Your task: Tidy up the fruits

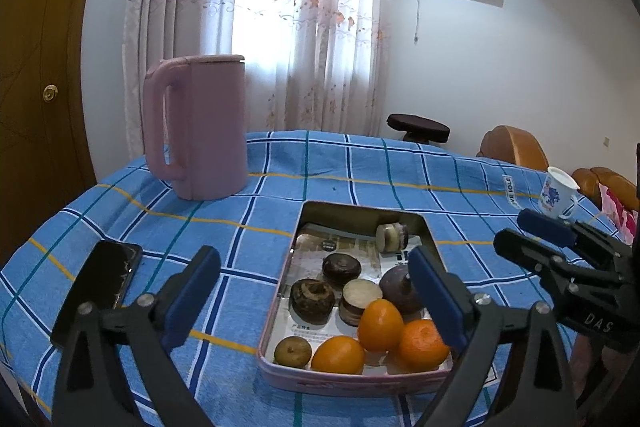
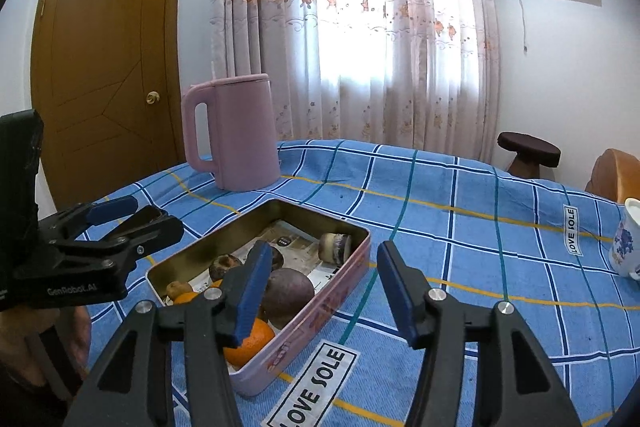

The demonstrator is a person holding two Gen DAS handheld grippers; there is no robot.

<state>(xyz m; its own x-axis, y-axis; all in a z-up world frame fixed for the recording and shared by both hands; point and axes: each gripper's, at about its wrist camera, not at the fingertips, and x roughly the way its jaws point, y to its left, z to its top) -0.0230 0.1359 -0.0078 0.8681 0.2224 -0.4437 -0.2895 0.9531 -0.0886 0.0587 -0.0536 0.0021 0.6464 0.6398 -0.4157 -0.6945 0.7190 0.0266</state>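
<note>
A pink metal tin (image 1: 280, 291) sits on the blue checked tablecloth and holds the fruit: three oranges (image 1: 380, 325), a small brown fruit (image 1: 293, 351), several dark round fruits (image 1: 312, 301) and a small jar (image 1: 391, 237). My left gripper (image 1: 316, 303) is open and empty, hovering over the tin's left rim. My right gripper (image 2: 320, 291) is open and empty over the tin's (image 2: 320, 311) right wall. The right gripper also shows in the left wrist view (image 1: 532, 233), beside the tin. The left gripper shows in the right wrist view (image 2: 132, 217).
A pink kettle (image 1: 200, 125) stands at the back left. A black phone (image 1: 100, 287) lies left of the tin. A white and blue mug (image 1: 558, 197) stands at the right. A stool (image 1: 418, 127) and orange chairs (image 1: 516, 145) are behind the table.
</note>
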